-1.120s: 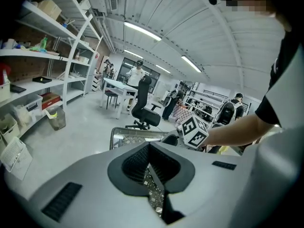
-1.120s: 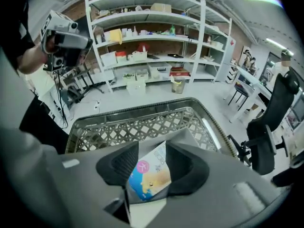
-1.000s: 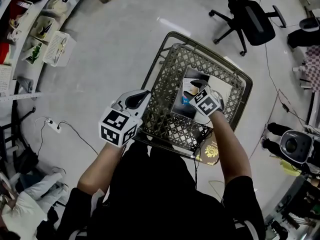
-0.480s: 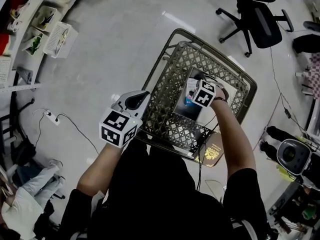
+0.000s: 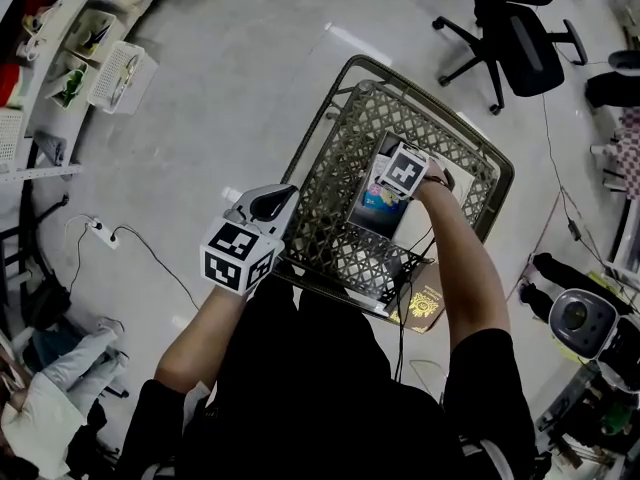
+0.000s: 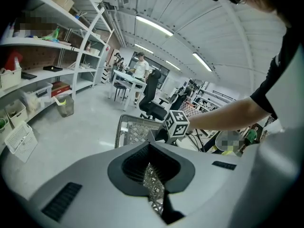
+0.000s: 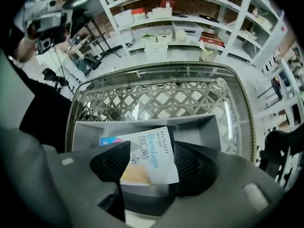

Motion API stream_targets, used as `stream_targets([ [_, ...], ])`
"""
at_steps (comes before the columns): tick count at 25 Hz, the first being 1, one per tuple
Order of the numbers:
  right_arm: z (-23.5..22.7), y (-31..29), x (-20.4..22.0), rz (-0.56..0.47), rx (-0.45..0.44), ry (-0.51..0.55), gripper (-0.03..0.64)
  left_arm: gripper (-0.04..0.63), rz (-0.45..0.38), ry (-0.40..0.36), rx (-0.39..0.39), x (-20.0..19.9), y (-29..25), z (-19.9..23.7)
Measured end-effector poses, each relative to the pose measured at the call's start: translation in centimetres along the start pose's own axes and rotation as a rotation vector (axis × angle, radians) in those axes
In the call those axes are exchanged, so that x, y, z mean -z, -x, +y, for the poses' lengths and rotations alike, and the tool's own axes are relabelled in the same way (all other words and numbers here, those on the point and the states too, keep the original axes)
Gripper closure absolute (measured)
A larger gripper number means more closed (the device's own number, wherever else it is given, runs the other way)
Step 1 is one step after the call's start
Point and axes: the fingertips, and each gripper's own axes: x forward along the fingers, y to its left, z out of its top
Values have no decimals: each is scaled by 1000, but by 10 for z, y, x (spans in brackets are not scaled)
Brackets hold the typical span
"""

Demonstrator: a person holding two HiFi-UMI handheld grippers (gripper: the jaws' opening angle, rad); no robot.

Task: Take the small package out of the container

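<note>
A lattice basket point(image 5: 330, 118) stands on the floor, with a grey box point(image 5: 372, 223) inside it. On that box lies the small package point(image 5: 383, 200), white and blue and printed "Bandage" point(image 7: 154, 148). My right gripper point(image 5: 392, 188) reaches down into the basket over it. In the right gripper view the jaws point(image 7: 151, 163) are opening and stand wide on either side of the package. The left jaw covers its left edge, and the pads do not press it. My left gripper point(image 5: 280, 196) is shut and empty, hovering just outside the basket's left rim point(image 6: 135, 129).
An office chair point(image 5: 510, 38) stands beyond the basket. Shelves with white bins point(image 5: 115, 78) line the left side. A power strip and cable point(image 5: 100, 236) lie on the floor at the left. A brown booklet point(image 5: 425, 303) lies by the basket's near right corner.
My right gripper has moved a little farther into the basket, and the colourful package now shows below its marker cube. The left gripper has stayed where it was.
</note>
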Motion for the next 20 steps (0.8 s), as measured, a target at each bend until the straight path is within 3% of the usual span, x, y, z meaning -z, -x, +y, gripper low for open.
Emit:
stream_targets([
  [3, 5, -1, 3, -3, -26, -102, 342, 597, 1, -4, 5, 1, 2, -3],
  [11, 44, -5, 10, 24, -67, -77, 344, 597, 2, -19, 6, 5, 9, -10],
  [16, 41, 14, 11, -16, 37, -43, 368, 597, 8, -36, 19, 10, 12, -16],
  [20, 59, 37, 6, -88, 68, -67, 368, 597, 29, -63, 64, 13, 7, -29],
])
